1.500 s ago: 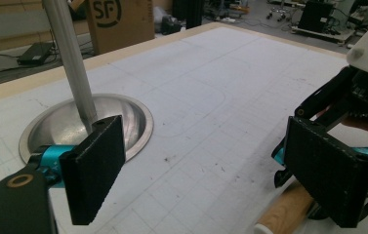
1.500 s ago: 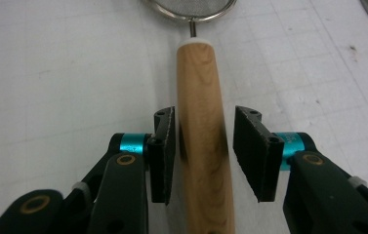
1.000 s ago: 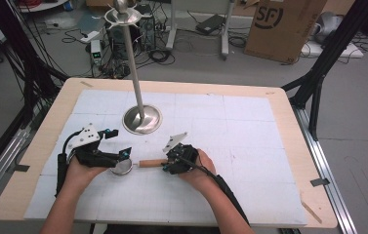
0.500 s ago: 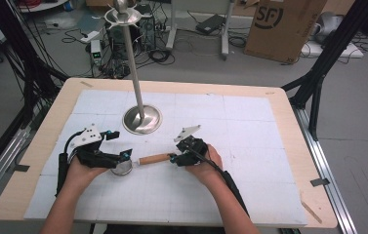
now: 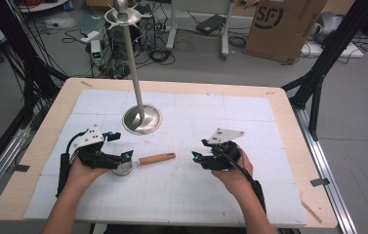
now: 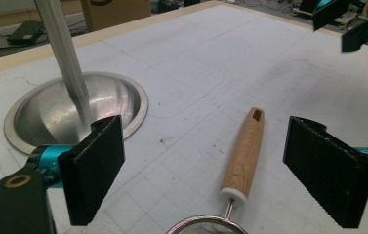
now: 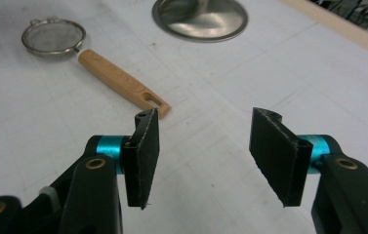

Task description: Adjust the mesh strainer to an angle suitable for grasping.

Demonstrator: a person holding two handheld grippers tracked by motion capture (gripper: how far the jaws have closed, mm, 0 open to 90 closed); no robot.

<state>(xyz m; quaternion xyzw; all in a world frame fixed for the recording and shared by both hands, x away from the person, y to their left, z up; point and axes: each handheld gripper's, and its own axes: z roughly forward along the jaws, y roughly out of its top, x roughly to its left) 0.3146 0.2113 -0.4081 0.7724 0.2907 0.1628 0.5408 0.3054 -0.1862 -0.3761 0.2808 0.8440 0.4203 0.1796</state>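
Left claw open over the strainer on the table, handle pointing between its jaws; right claw off the handle tip, empty, jaws just opening; release step likely; next, probably left closing on strainer.

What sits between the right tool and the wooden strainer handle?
Nothing: bare white gridded mat separates the right tool from the small metal mesh strainer's wooden handle, seen in the high view and the right gripper view.
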